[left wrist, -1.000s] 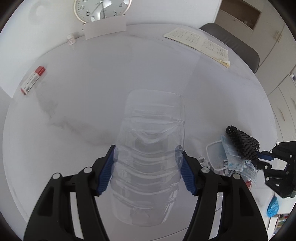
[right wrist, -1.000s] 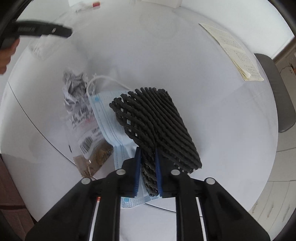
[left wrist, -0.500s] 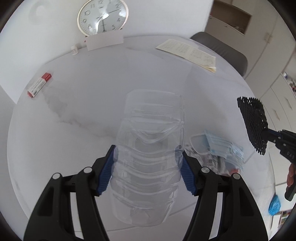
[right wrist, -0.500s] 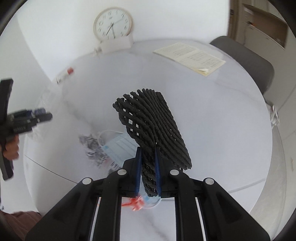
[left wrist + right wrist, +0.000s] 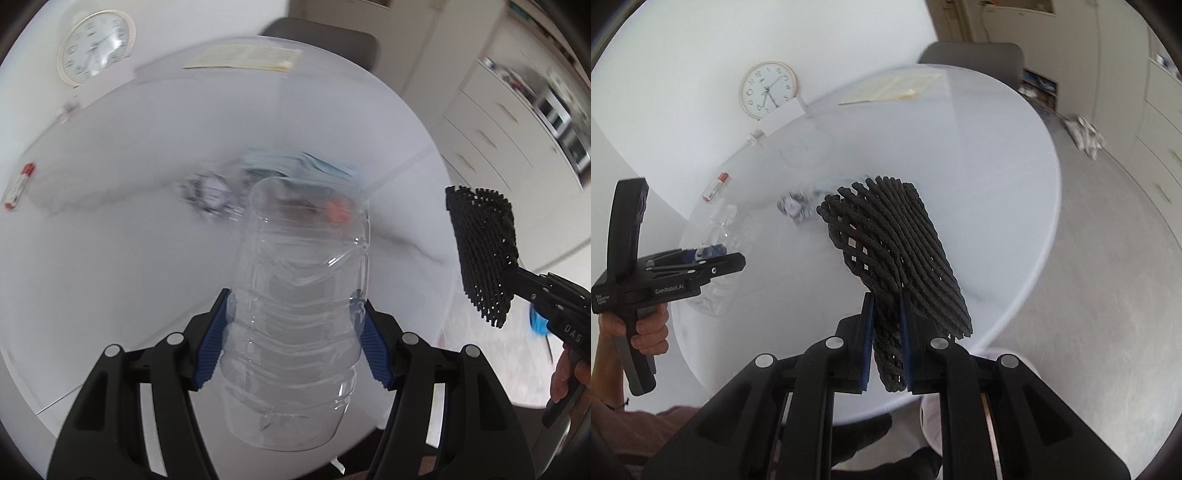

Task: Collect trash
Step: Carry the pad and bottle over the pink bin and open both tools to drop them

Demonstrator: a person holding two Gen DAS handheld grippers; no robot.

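My left gripper (image 5: 295,339) is shut on a clear, crushed plastic bottle (image 5: 295,295), held in the air above the round white table (image 5: 110,258). In the right wrist view the same left gripper (image 5: 731,258) shows at the left with the bottle (image 5: 713,236) in it. My right gripper (image 5: 886,332) is shut on a black foam net sleeve (image 5: 897,243), also lifted off the table; that net (image 5: 484,251) appears at the right of the left wrist view. On the table lie a blue face mask (image 5: 295,164) and a crumpled printed wrapper (image 5: 210,192), both blurred.
A wall clock (image 5: 767,90) leans at the table's far edge beside a white card (image 5: 781,118). An open booklet (image 5: 894,88), a small red-capped tube (image 5: 716,186) and a grey chair (image 5: 971,57) are farther off. Cabinets (image 5: 517,110) stand at the right; grey floor (image 5: 1108,258) surrounds the table.
Both grippers have lifted and swung away from the trash pile with their loads. The net sleeve rose off the mask. The right wrist rolled, so the whole table and the floor now show.
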